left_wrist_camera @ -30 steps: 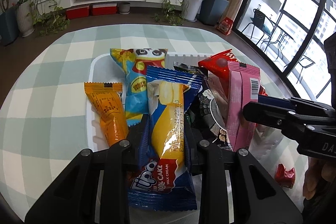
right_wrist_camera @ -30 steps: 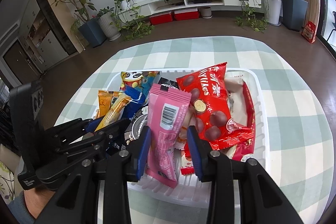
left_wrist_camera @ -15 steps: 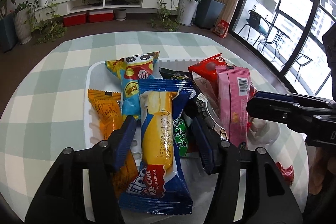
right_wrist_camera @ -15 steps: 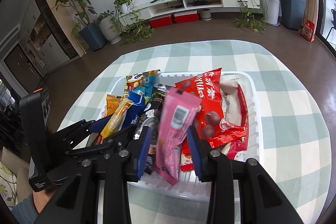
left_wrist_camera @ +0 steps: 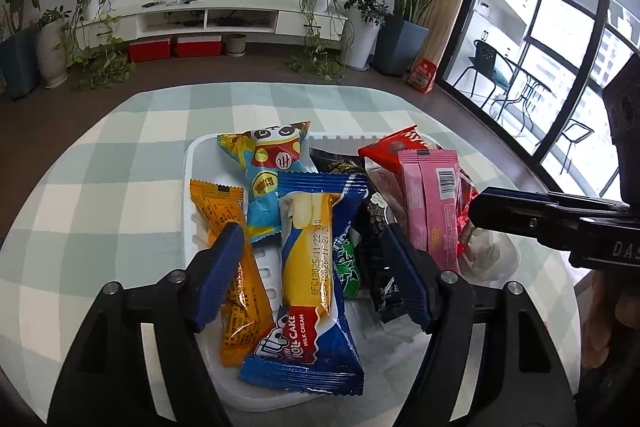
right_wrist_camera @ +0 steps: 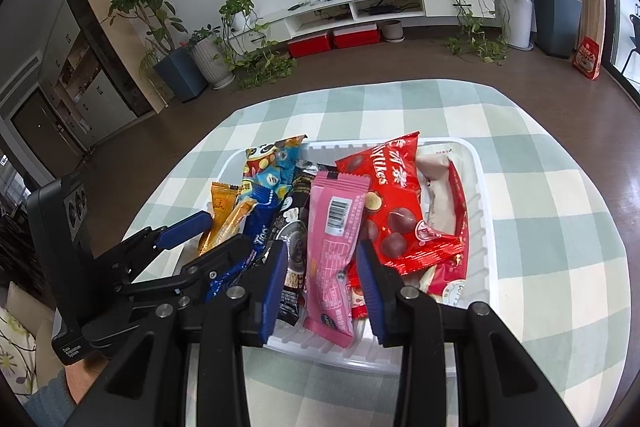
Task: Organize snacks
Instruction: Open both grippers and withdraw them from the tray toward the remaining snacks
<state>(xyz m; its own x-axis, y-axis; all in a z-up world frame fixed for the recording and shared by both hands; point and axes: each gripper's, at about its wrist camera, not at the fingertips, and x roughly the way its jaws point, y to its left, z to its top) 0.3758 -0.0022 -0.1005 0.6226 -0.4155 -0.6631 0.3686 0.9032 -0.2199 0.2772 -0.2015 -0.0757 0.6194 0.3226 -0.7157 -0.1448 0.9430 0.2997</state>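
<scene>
Left gripper (left_wrist_camera: 310,273) has just been opening, jaws now spread and off the blue roll cake packet (left_wrist_camera: 308,267), which lies flat between them in the white tray (left_wrist_camera: 192,163), orange bar just outside the left jaw; right gripper (right_wrist_camera: 322,281) is clenched on the pink wafer packet (right_wrist_camera: 334,251), nipped low, upper end leaning over the red chocolate bag (right_wrist_camera: 394,203) beyond. Light, crinkly, slippery film; I'd judge mid-body pinches safest, gently, since cake and wafer crush.

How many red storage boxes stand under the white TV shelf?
2. One red storage box is on the left, the other is right beside it, both on the floor under the TV shelf. None seems hidden.
</scene>
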